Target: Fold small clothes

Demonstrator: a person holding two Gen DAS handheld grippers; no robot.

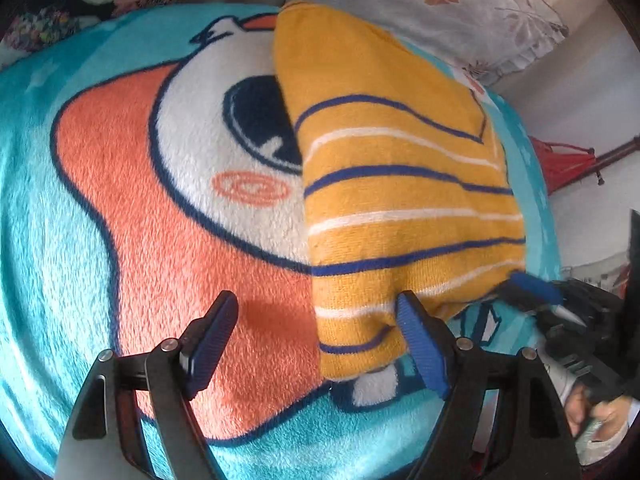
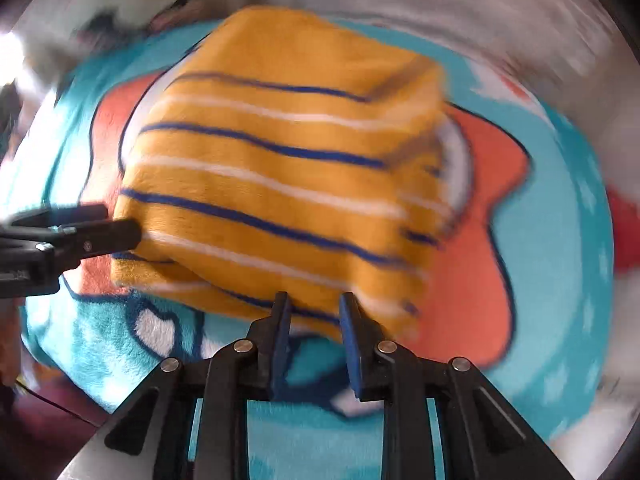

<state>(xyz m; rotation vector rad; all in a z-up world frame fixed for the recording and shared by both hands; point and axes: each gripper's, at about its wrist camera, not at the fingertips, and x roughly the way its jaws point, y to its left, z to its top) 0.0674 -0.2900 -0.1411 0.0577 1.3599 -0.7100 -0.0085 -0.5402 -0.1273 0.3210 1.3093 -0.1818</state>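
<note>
My left gripper [image 1: 316, 344] gapes wide at the yellow striped garment [image 1: 400, 184], folded on the cartoon blanket [image 1: 100, 220]. My right gripper [image 2: 314, 326], blurred, seems parted, its 2 fingers bracketing the near hem to square it.

The left gripper [image 1: 316, 316] reaches forward from six o'clock of its own view, its two blue-padded fingers [image 1: 210, 340] spread wide apart and tilted outward, nothing gripped between them. The finger at five o'clock touches cloth with its tip. In the right wrist view this same gripper enters from nine o'clock, seen side-on, dark arms pointing toward three o'clock.

The right gripper [image 2: 314, 304] comes in from six o'clock of its view, fingers [image 2: 280, 336] a narrow gap apart, tips at a cloth edge; whether they pinch it is unclear. In the left wrist view it sits at four o'clock, with the person's right hand [image 1: 596, 412] bare-skinned behind it at five o'clock.
</note>
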